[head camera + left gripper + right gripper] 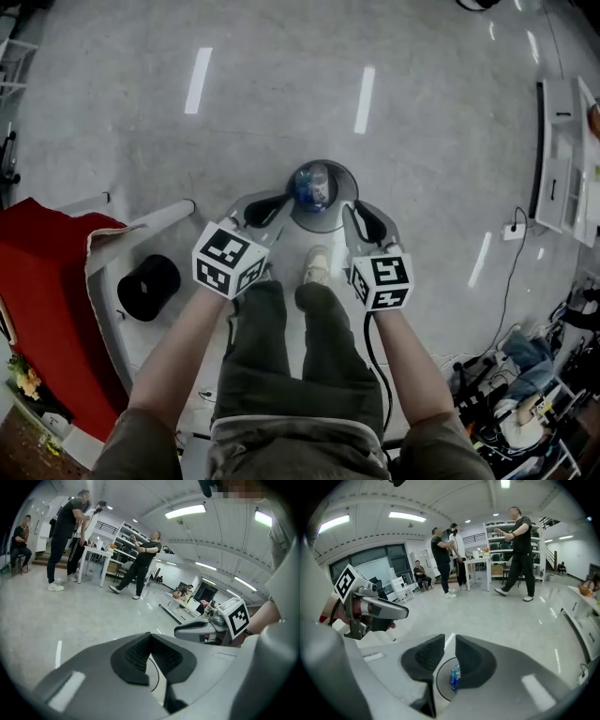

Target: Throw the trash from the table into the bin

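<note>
The bottle [312, 187] lies in the bin [349, 192] at centre frame, so this drop looks done. The left claw [265, 214] is pressed together and empty, and the right claw [367, 225] is narrowly parted and empty. Both should spread wide before swinging to the red tabletop [42, 281] at far left.

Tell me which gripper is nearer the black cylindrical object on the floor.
Left. In the head view the left gripper hangs up and right of the black cylindrical object; the right gripper is farther right still, beyond the left one.
</note>
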Demonstrator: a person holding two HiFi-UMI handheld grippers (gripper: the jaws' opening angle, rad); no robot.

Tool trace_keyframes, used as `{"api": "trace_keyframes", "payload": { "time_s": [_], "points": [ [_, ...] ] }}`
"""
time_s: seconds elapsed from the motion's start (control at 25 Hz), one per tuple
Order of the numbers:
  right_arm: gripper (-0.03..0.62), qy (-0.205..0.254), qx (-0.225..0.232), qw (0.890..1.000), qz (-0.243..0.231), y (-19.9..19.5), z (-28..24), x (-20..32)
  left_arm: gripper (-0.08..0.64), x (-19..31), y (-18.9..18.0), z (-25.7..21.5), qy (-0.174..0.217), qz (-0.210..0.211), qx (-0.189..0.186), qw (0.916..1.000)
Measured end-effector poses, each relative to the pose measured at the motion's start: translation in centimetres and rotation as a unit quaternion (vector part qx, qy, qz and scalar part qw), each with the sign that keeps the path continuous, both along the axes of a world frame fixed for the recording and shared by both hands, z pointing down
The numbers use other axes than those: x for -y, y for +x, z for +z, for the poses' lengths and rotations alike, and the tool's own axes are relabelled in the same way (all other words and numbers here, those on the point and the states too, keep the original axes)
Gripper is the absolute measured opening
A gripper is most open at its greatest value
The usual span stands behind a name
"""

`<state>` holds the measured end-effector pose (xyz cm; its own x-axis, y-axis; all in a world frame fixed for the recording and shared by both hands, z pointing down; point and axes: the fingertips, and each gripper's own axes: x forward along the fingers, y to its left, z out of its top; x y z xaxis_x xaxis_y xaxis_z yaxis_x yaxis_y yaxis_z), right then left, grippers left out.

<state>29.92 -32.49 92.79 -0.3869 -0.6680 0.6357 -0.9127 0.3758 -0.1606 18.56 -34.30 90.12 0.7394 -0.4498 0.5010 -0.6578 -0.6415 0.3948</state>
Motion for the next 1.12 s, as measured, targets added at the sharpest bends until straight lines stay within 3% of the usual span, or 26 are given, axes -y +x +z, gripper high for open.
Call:
{"api": "trace_keyframes", "payload": {
  "time_s": [0.48,0.84,1.12],
  "points": [
    [0.044,0.140,0.014,0.990,0.005,0.4,-26.8,1.2,0.008,1.1,-0.2,-24.7,0.123,-0.005,-0.021,0.9922],
    [0.034,0.251,0.032,0.967,0.009,0.2,-44.0,0.1,0.008,-0.8,-0.8,-41.5,0.218,-0.009,-0.041,0.9750],
    [0.029,0.315,0.037,0.948,0.006,0.7,-53.9,-1.8,0.008,-3.2,-1.3,-51.1,0.283,-0.010,-0.047,0.9578]
  ]
}}
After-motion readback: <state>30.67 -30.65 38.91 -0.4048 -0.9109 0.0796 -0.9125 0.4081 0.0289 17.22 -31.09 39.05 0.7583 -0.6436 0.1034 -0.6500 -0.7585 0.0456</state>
